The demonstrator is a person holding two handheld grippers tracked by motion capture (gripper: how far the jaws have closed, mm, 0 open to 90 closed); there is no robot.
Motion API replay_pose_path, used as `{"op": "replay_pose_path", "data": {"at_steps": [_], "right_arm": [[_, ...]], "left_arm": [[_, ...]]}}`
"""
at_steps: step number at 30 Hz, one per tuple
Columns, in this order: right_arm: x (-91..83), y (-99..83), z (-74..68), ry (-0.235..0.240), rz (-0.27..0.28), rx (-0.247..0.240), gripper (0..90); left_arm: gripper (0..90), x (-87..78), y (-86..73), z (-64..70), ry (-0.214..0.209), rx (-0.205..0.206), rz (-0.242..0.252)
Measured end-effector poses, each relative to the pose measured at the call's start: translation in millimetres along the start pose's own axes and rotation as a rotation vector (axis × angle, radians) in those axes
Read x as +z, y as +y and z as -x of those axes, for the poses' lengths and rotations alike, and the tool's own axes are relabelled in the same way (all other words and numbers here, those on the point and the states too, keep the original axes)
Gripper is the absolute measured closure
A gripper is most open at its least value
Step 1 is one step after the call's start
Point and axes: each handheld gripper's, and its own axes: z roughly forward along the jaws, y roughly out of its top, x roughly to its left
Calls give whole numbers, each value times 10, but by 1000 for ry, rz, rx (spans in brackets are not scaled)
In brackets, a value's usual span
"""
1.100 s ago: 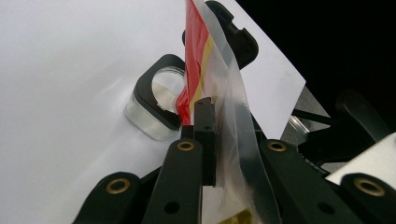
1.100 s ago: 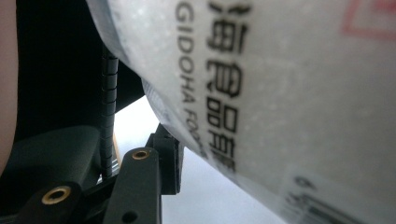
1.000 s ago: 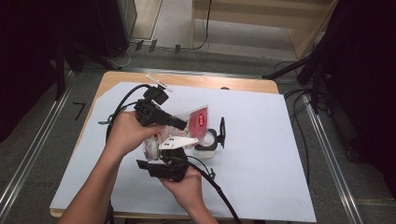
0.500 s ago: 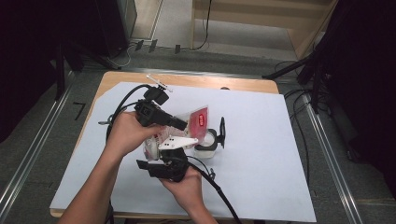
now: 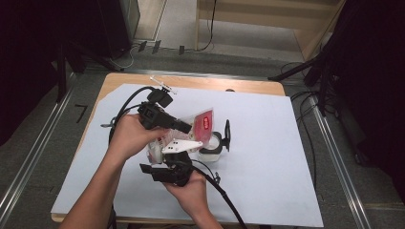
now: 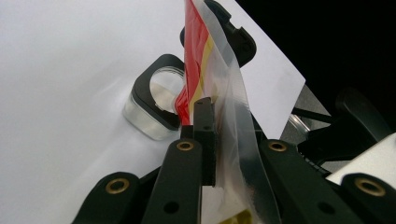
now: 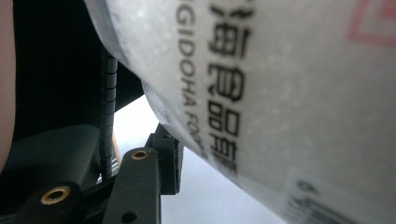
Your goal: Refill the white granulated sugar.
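We held a plastic pouch [image 5: 199, 125] between our two grippers, above a small clear container [image 5: 210, 149] with a black flip lid. The pouch was translucent, with a red panel and a yellow stripe on one face and a clear sealed edge; its other face was milky white with black printed lettering [image 7: 224, 84]. Our left gripper [image 6: 212, 140] had its fingers clamped on the pouch's edge, the film pinched flat between them and rising beyond the fingertips. Just past those fingertips stood the container, its black lid [image 6: 229, 32] swung open behind the pouch. Our right gripper [image 5: 180, 145] pressed close under the pouch, which lay across its fingers [image 7: 166, 154]; we could not tell whether they were closed on it.
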Motion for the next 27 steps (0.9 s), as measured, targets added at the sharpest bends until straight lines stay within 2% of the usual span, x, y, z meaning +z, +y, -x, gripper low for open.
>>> {"op": "replay_pose_path", "data": {"at_steps": [13,27], "right_arm": [[-3,8,-11,-1,-2,-5,581],[-15,8,0,-13,5,6,637]], "left_arm": [[842,-1,1,0,-1,-4,3],[831,15,6,2,-5,-5,1]]}}
